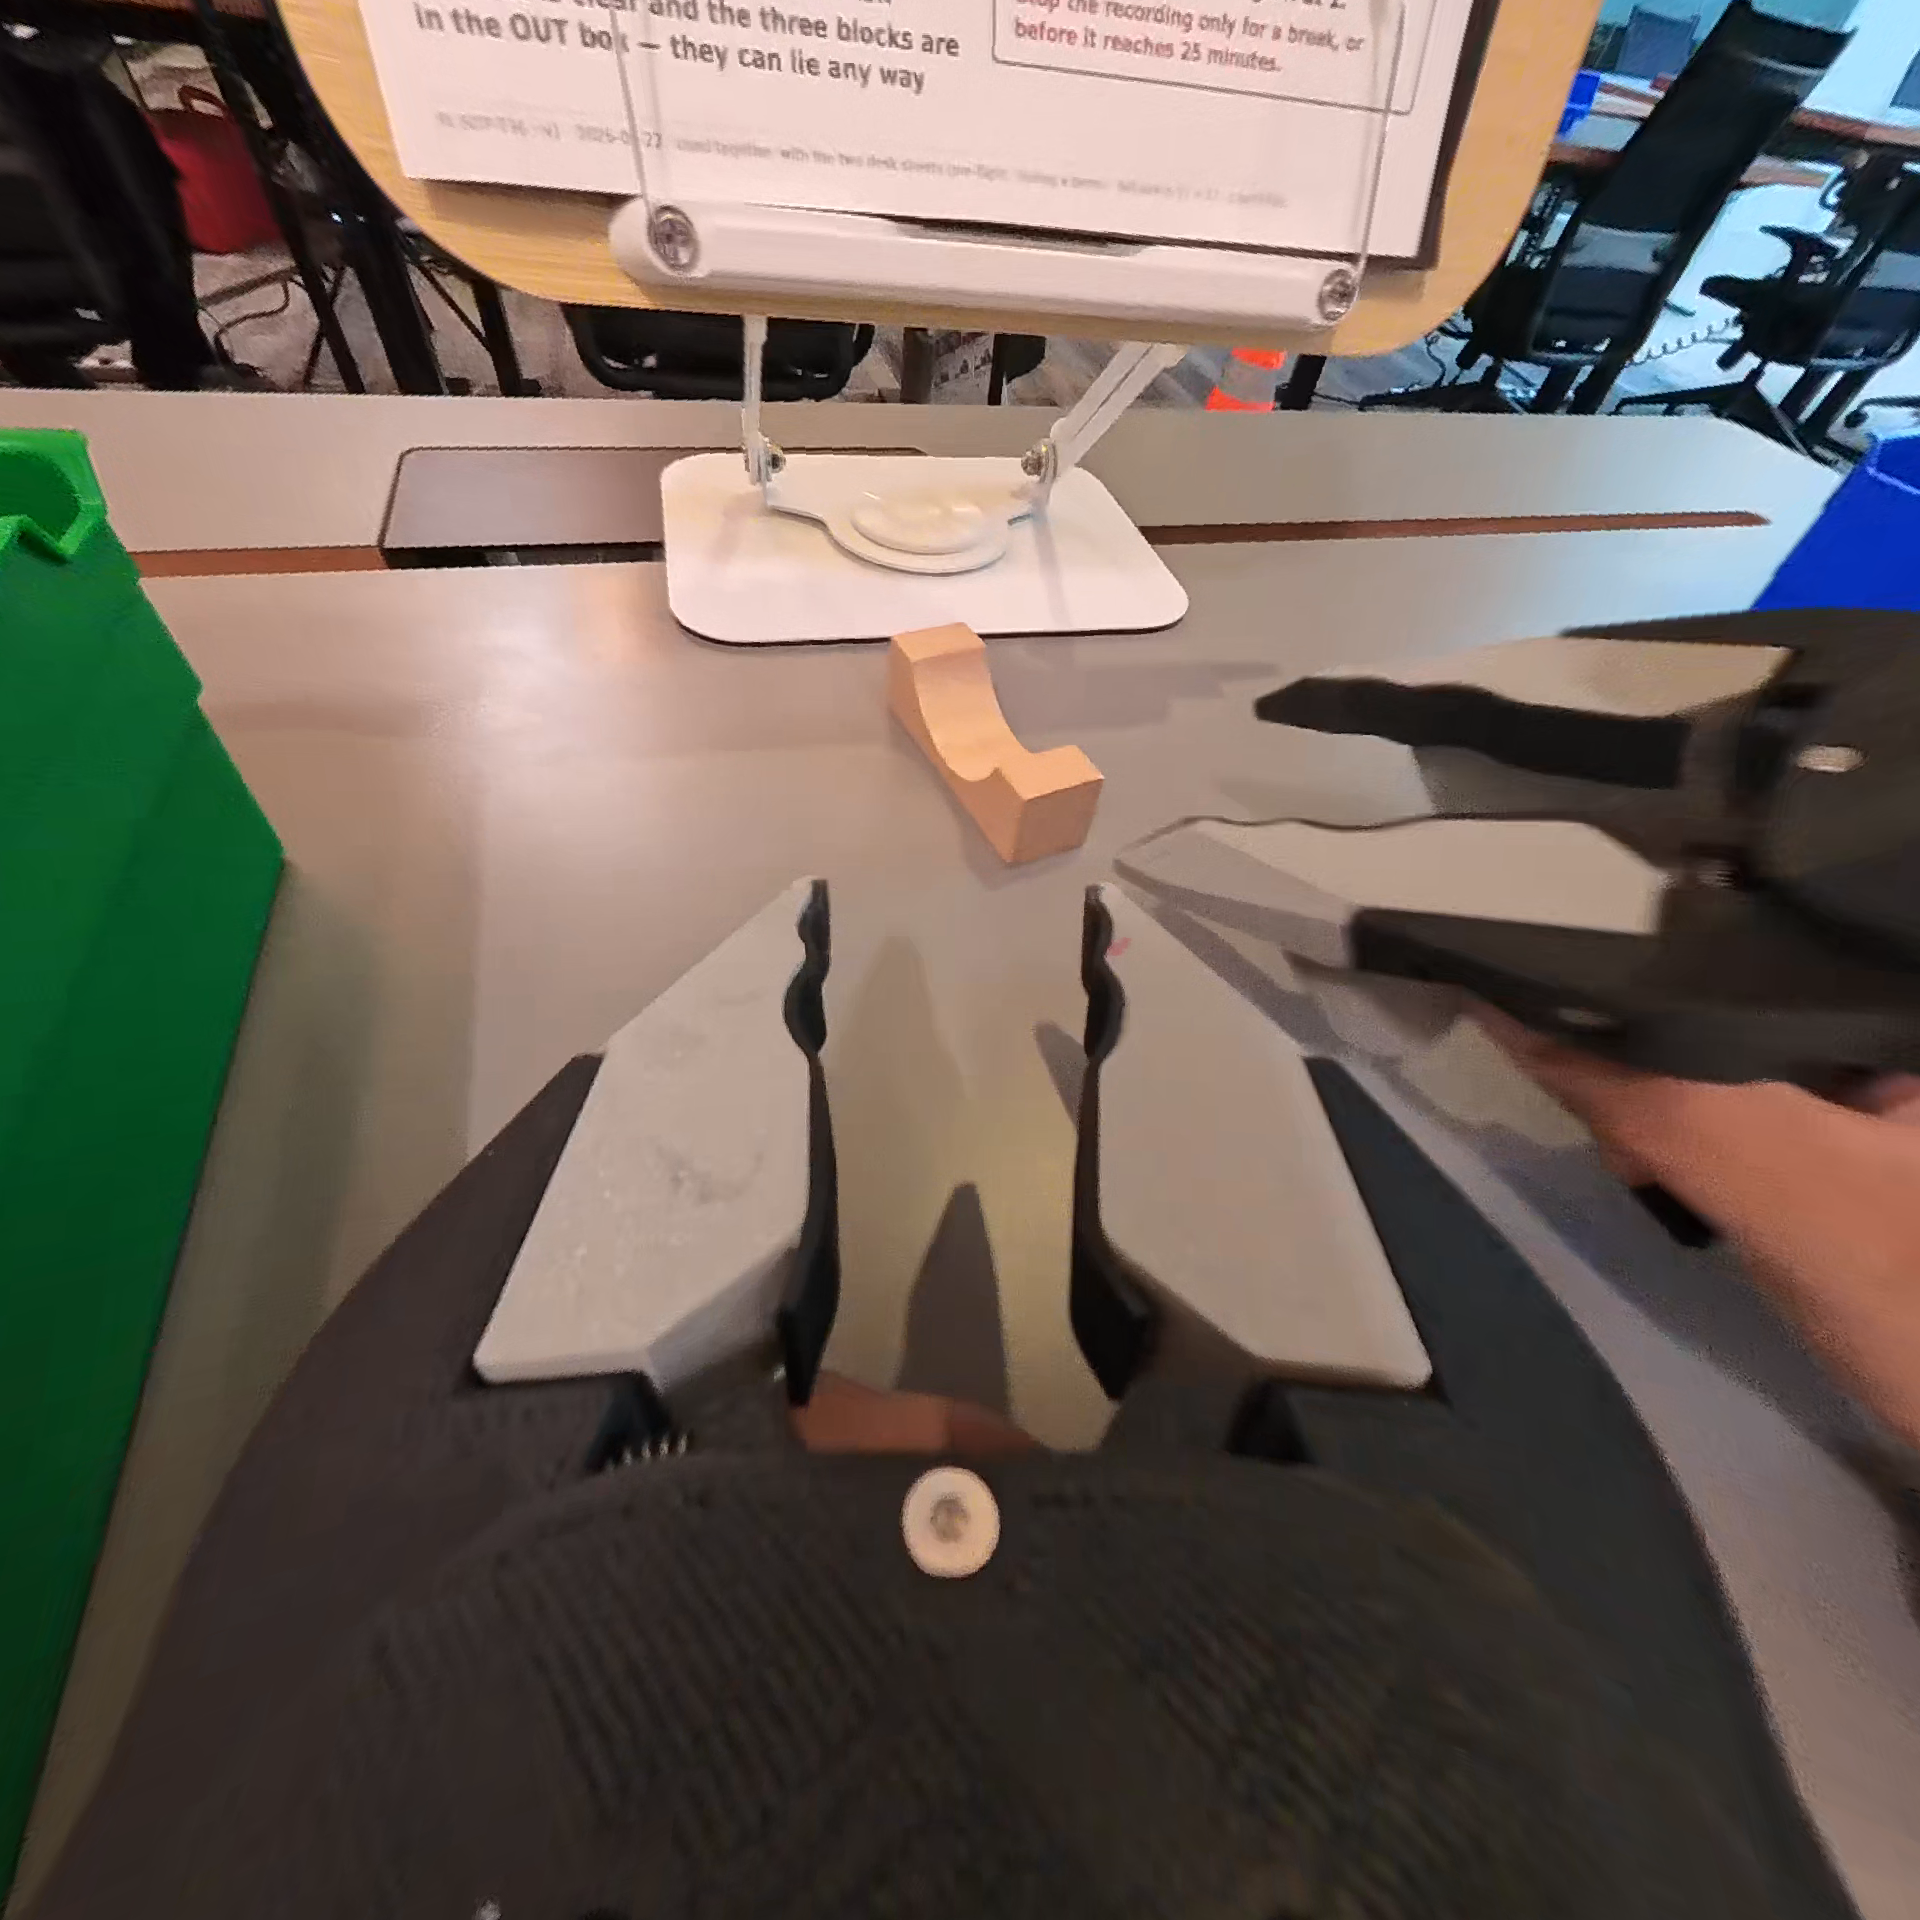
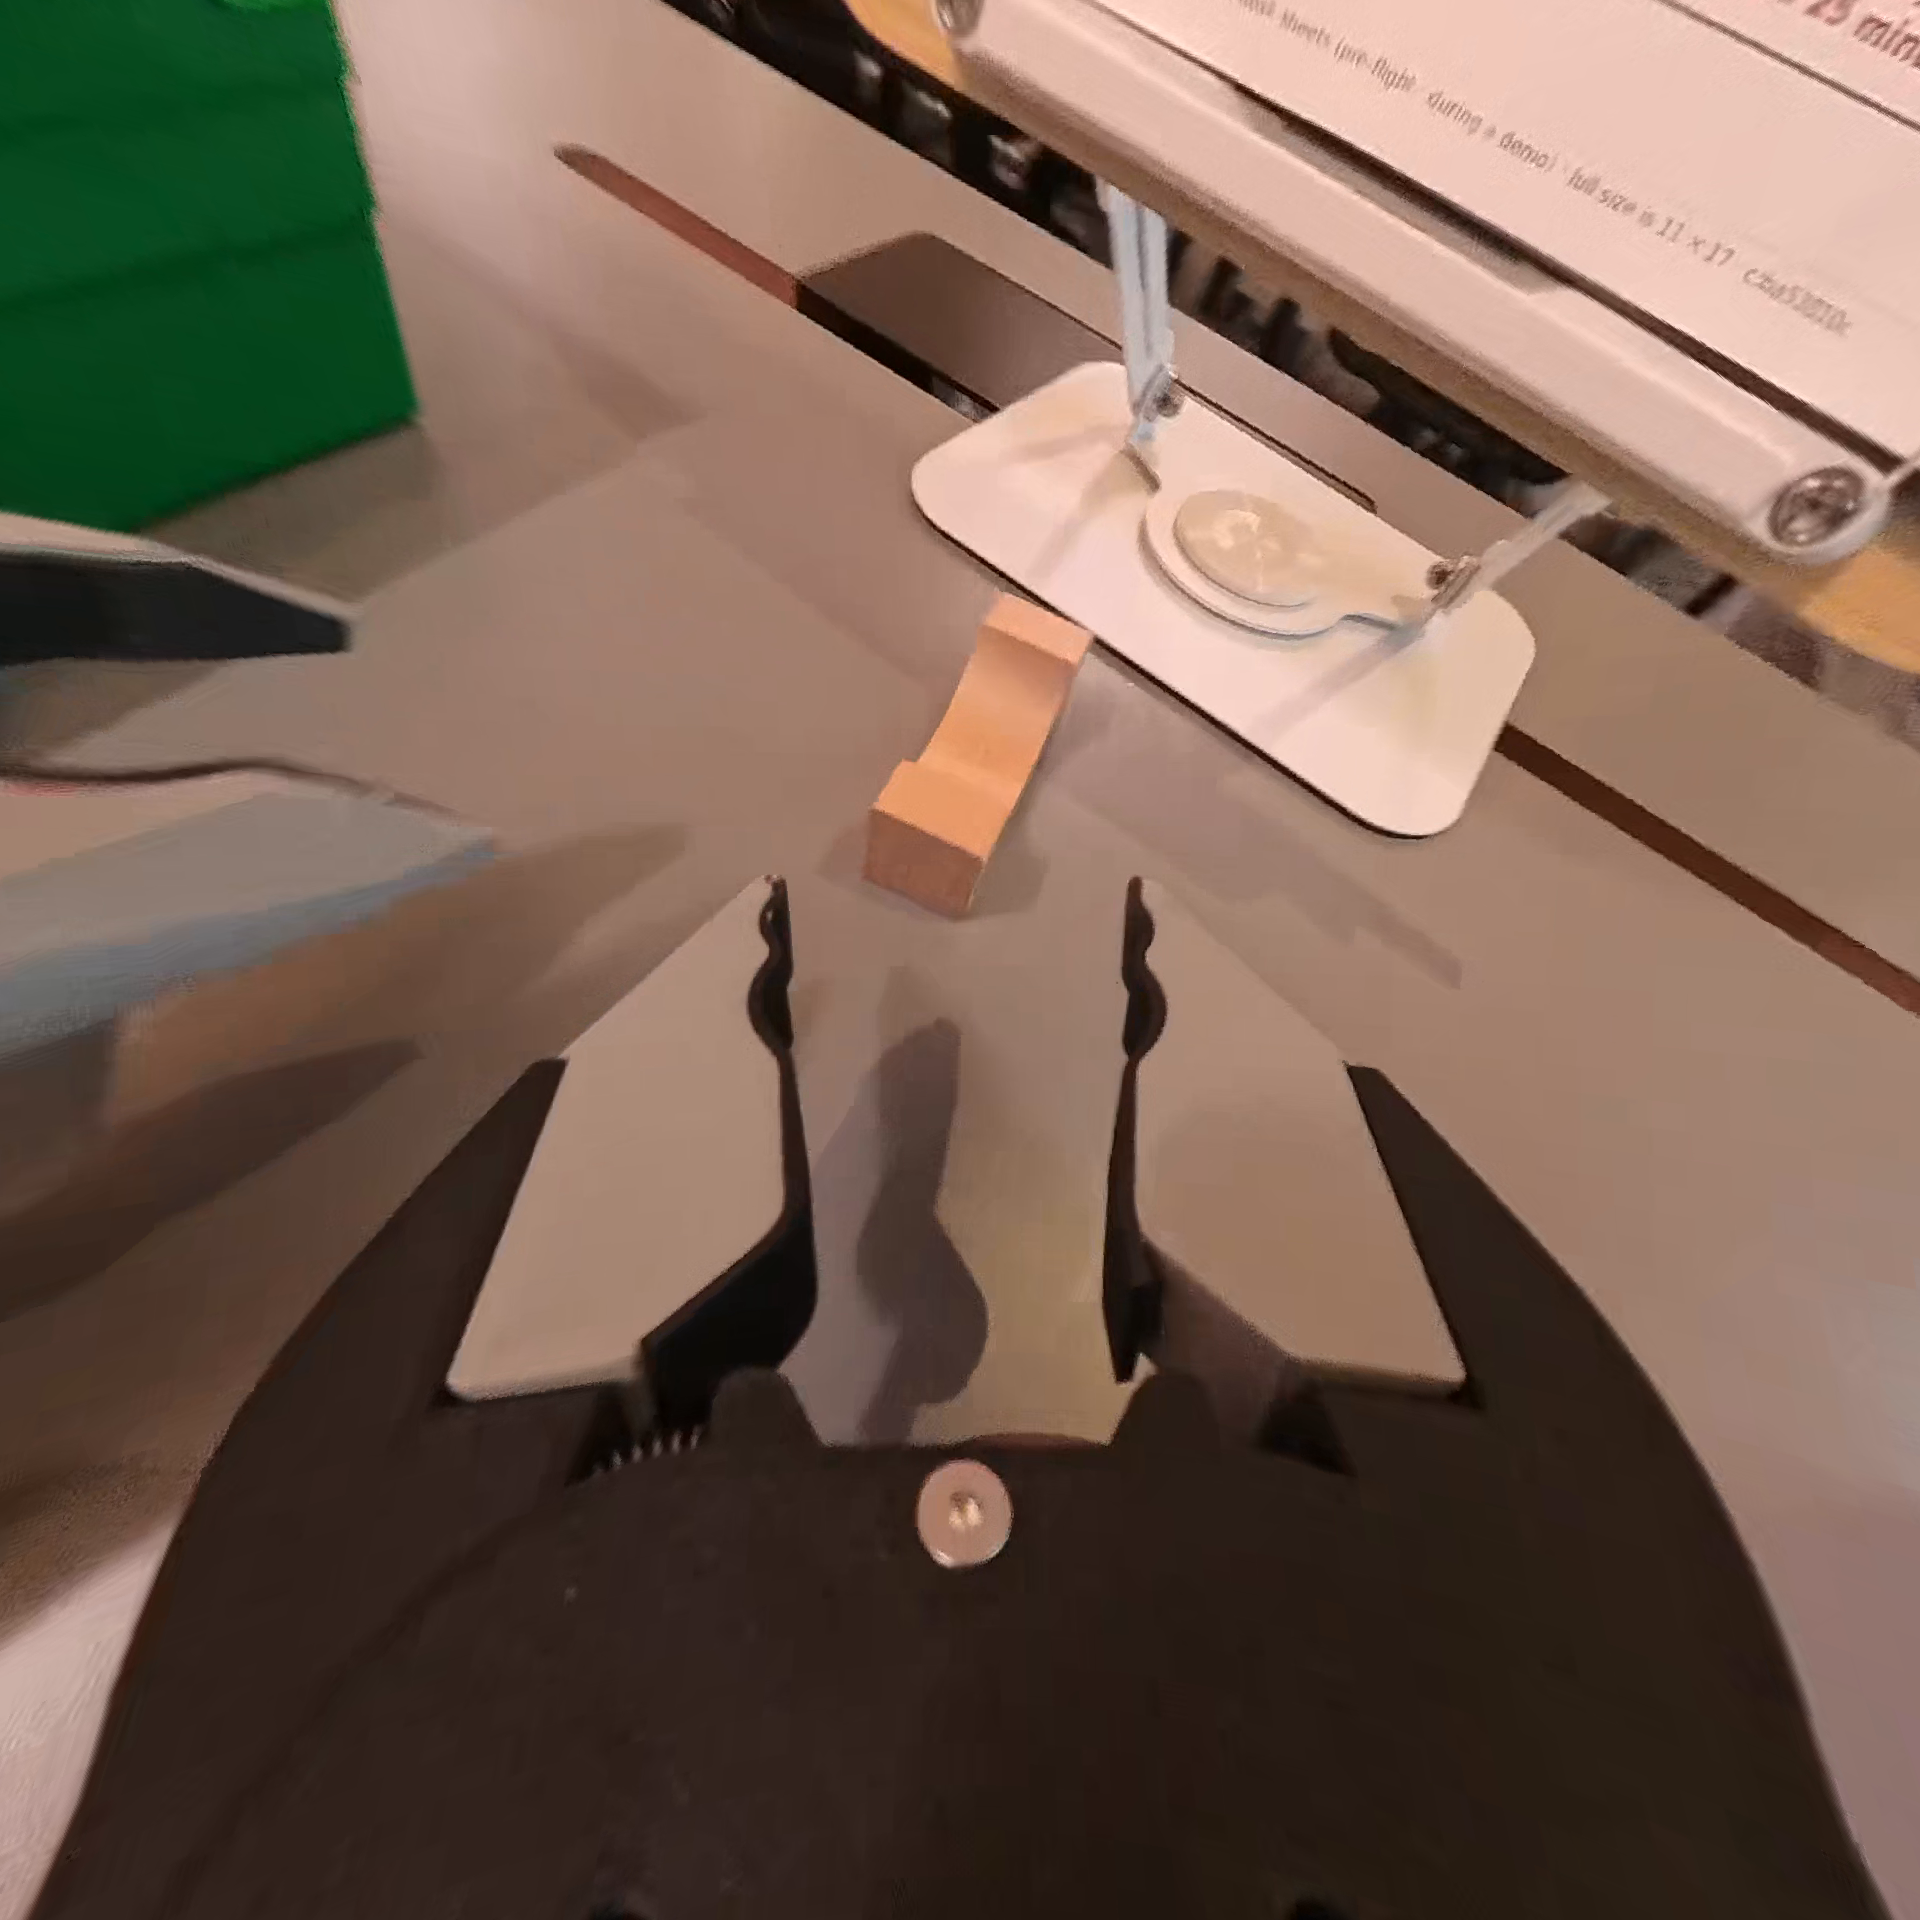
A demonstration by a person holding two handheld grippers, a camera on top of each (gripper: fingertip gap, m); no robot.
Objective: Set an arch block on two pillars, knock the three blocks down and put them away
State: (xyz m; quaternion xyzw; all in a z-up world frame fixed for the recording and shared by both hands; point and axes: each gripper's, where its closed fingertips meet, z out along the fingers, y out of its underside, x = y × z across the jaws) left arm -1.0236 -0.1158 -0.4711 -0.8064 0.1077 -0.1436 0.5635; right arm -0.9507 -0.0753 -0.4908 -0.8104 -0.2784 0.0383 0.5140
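Observation:
A pale wooden arch block [image 1: 987, 743] lies on its back, curve up, on the grey table, just in front of a stand's white base plate. It also shows in the right wrist view [image 2: 971, 774]. My left gripper [image 1: 954, 904] is open with nothing between its pads, a short way short of the arch. My right gripper [image 2: 954, 899] is open with nothing between its pads, close behind the arch's near end. In the left wrist view it reaches in from the right [image 1: 1195, 790], held by a hand. No pillar blocks show in either view.
A green bin [image 1: 114, 883] stands at the left, also in the right wrist view [image 2: 187, 260]. A blue bin's corner [image 1: 1860, 540] shows at the far right. A document stand [image 1: 925, 551] with a paper sheet rises behind the arch. The table has a dark slot [image 1: 520, 499] at the back.

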